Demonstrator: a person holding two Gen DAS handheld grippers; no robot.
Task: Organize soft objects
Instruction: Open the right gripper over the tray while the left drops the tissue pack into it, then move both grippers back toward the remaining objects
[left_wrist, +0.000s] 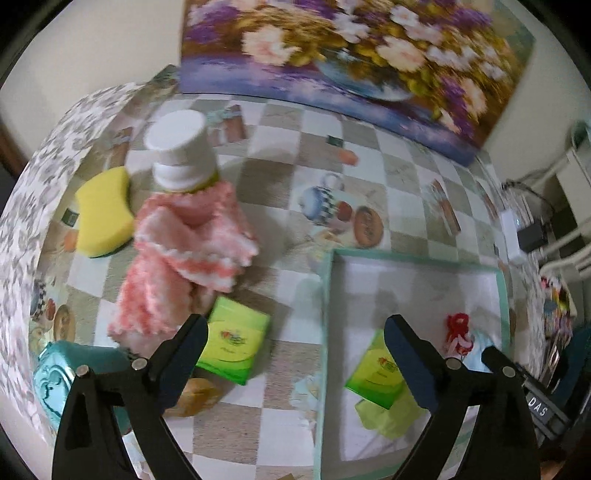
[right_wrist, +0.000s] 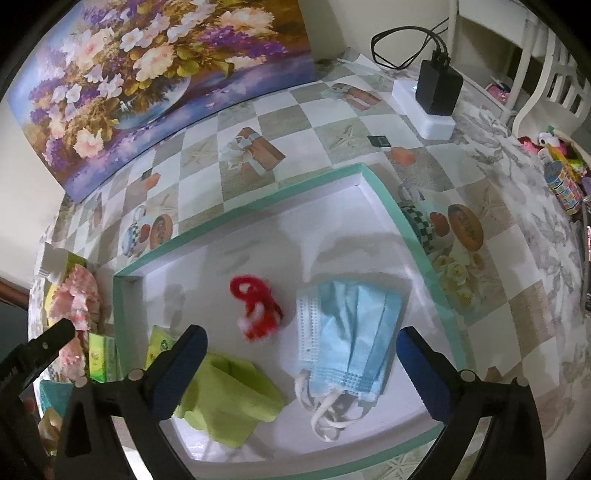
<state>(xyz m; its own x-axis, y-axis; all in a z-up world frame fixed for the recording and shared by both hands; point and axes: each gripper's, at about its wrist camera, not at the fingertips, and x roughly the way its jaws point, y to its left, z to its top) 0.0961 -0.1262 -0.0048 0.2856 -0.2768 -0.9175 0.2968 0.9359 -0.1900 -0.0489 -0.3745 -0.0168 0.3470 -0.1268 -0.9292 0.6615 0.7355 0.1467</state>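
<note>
While the pink knitted cloth (left_wrist: 177, 266) is lying heaped on the desk (left_wrist: 280, 155) just ahead and to the left of the left hand-held gripper (left_wrist: 295, 332), it is leaning against a white-capped bottle (left_wrist: 181, 147), and that is where the main risk is sitting: a pull on the cloth is likely to drag or tip the bottle, since the two appear to be touching. The left hand-held gripper is hanging released, its jaws spread wide and gripping nothing, with a green tissue pack (left_wrist: 234, 343) lying just beyond its left finger; closing carelessly here could pinch that pack together with the cloth's hem. A yellow sponge (left_wrist: 103, 210) is waiting farther off to the left, behind the cloth. To the right, the teal-rimmed tray (right_wrist: 258, 206) is already holding a blue face mask (right_wrist: 347, 332), a red fuzzy piece (right_wrist: 258, 306), a green cloth (right_wrist: 229, 398) and another green pack (left_wrist: 376, 373). The right hand-held gripper (right_wrist: 301, 343) is hovering over the tray, also released and empty, its fingers straddling the mask and the green cloth. Because both views are looking blurred, I judge things to be moving fast, so an item dropped in could be landing on the tray's rim or knocking the light red piece out. The limp cloth may also be sagging and catching that rim in transit.
</note>
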